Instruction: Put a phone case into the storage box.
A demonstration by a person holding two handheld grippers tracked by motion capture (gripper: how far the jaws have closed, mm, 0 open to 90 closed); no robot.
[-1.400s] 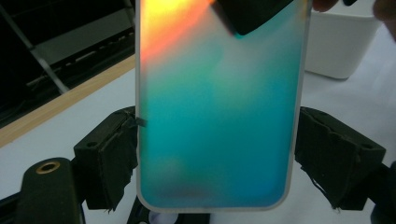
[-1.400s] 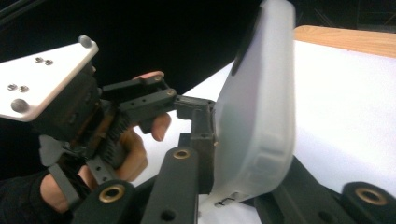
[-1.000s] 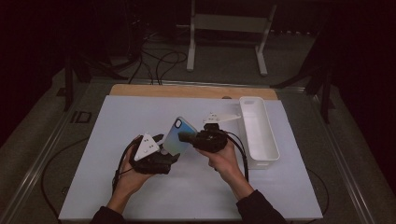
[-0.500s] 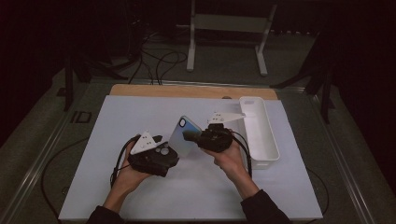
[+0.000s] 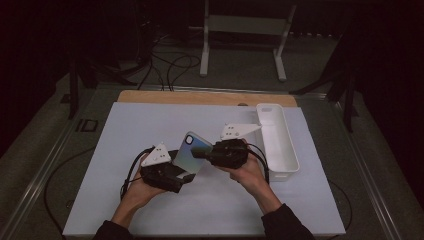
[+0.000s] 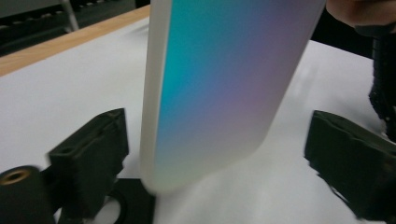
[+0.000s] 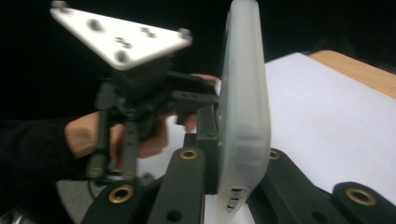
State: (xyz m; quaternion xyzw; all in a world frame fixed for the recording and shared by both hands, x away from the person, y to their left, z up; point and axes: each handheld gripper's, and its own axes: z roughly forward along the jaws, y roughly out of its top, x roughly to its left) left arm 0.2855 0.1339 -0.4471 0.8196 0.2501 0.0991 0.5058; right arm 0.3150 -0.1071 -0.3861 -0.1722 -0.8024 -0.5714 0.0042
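High view shows the whole table (image 5: 150, 125): the phone case (image 5: 189, 152) is held tilted above the white sheet at centre, between the left gripper (image 5: 186, 177) and the right gripper (image 5: 200, 151), with a white tray (image 5: 292, 162) just beside the right hand (image 5: 247, 172); the case's iridescent face looks up here, yet how the jaws stand is too small to tell. Right gripper view supplies that: its jaws are pressed onto the case (image 7: 243, 121) edge-on, pinching its frosted lower end; the left gripper (image 7: 205, 109) sits behind it. Left gripper view shows the case (image 6: 219, 88) standing between that gripper's own spread jaws, touching neither; its top is cut off by the frame, and the jaw at right is blurred.
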